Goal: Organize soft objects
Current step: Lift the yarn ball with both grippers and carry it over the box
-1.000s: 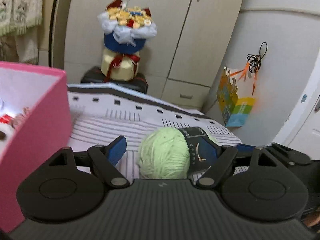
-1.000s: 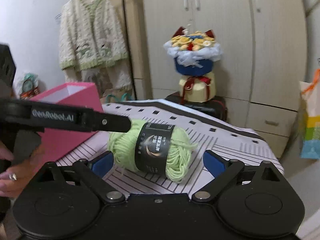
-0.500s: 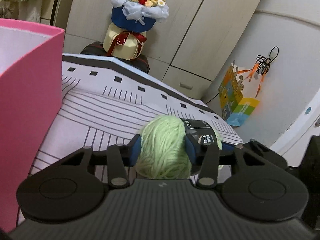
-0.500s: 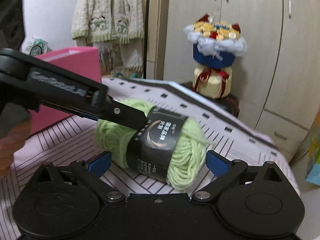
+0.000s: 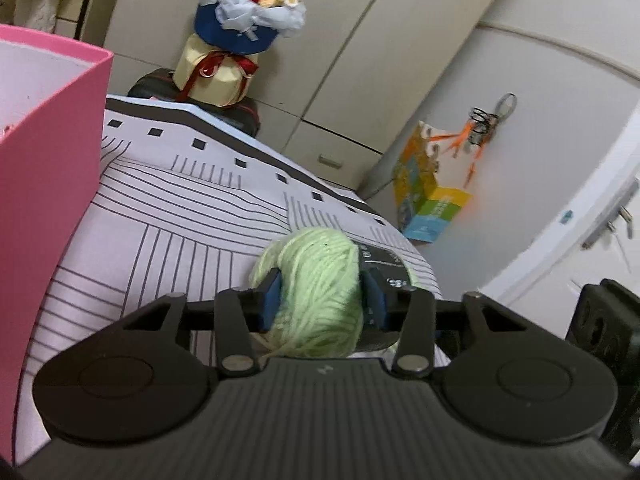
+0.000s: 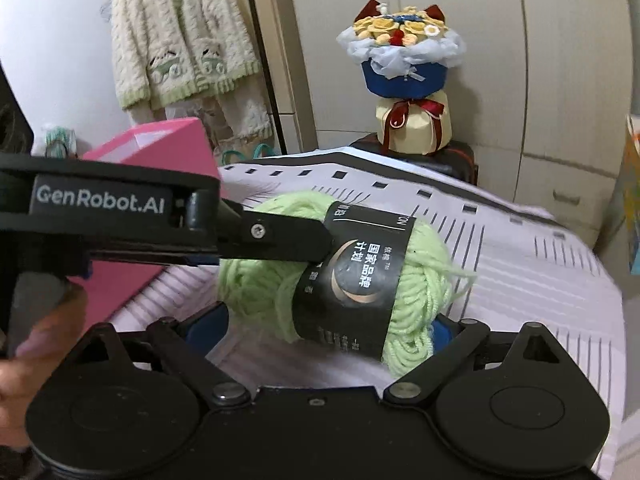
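A light green yarn skein (image 5: 316, 288) with a black paper band lies on the striped table cover (image 5: 180, 208). My left gripper (image 5: 322, 300) is shut on the skein, its blue pads pressing into both sides. In the right wrist view the skein (image 6: 352, 276) hangs from the left gripper's black fingers (image 6: 276, 240), lifted slightly off the cover. My right gripper (image 6: 332, 326) is open, its blue pads spread on either side below the skein, not touching it. A pink box (image 5: 44, 168) stands at the left.
A flower bouquet (image 5: 236, 32) on a dark stool stands behind the table, before the wardrobe doors. A colourful paper bag (image 5: 432, 196) sits on the floor at the right. A knitted cardigan (image 6: 180, 44) hangs at the back left. The table's right edge drops off near the skein.
My left gripper closed on the yarn skein and has raised it a little. The right gripper stayed open and moved closer under the skein.
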### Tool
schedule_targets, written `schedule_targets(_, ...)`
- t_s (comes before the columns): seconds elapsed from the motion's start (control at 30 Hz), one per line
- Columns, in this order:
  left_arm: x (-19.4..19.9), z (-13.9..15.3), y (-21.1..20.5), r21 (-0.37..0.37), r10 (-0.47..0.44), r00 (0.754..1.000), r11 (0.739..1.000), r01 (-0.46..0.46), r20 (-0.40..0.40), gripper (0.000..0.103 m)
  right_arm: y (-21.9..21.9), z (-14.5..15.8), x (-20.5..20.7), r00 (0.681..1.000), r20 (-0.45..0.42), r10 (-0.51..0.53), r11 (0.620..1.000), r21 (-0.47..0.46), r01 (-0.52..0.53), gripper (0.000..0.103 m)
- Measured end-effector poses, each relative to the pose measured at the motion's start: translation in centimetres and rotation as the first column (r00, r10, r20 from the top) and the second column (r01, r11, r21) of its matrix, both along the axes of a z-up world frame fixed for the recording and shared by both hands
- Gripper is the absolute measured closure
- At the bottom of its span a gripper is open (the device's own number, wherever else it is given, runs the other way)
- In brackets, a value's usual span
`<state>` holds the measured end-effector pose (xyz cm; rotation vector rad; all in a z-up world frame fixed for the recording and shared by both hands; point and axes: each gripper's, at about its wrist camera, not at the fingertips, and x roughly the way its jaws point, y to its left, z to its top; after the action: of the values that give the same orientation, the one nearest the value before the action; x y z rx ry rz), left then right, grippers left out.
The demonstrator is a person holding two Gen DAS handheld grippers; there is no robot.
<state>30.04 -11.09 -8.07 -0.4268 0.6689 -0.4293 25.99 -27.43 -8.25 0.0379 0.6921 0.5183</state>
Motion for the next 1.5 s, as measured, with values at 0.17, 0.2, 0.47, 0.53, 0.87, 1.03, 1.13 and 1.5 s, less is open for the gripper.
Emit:
schedule_targets(0.17, -2.6, 0.7, -0.3, 0.066, -0.090, 0.996, 0.994, 0.092, -0.028, 0.048, 1.1, 0.3, -3.5, 0.997, -0.058, -0.058, 0.998, -0.006, 0.058, 0.003)
schedule_targets(0.2, -3.2, 0.7, -0.5, 0.098, -0.110, 0.993, 0.989, 0.114, -0.040, 0.047, 1.3, 0.3, -4.2, 0.996, -0.068, -0.065, 0.998, -0.013, 0.064, 0.003)
schedule_targets(0.47, -8.6, 1.4, 0.5, 0.147, -0.216, 0.974, 0.963, 0.224, -0.073, 0.045, 2.8, 0.8, -10.2, 0.994, -0.046, -0.104, 0.994, -0.025, 0.103, 0.001)
schedule_targets(0.53, -10.1, 1.8, 1.3, 0.140, -0.241, 0.968, 0.959, 0.248, -0.071, 0.045, 3.1, 1.5, -11.6, 0.994, -0.038, -0.101, 0.995, -0.019, 0.100, 0.001)
schedule_targets(0.87, -16.2, 5.4, 7.3, 0.100, -0.326, 0.943, 0.938, 0.331, -0.063, 0.044, 7.4, 7.0, -18.4, 0.997, 0.030, 0.072, 0.994, -0.088, -0.069, 0.001)
schedule_targets(1.03, -19.3, 8.4, 10.9, 0.130, -0.322, 0.947, 0.939, 0.318, 0.013, 0.043, 10.4, 9.8, -20.6, 0.985, 0.076, 0.153, 0.982, -0.122, -0.143, 0.001)
schedule_targets(1.13, -20.5, 9.9, 12.7, 0.143, -0.310, 0.950, 0.943, 0.302, 0.039, 0.043, 12.2, 11.2, -21.3, 0.978, 0.110, 0.179, 0.977, -0.140, -0.163, 0.001)
schedule_targets(1.5, -19.8, 13.9, 18.8, 0.156, -0.246, 0.958, 0.962, 0.223, 0.149, 0.043, 16.9, 13.1, -18.9, 0.950, 0.209, 0.232, 0.970, -0.125, -0.210, 0.003)
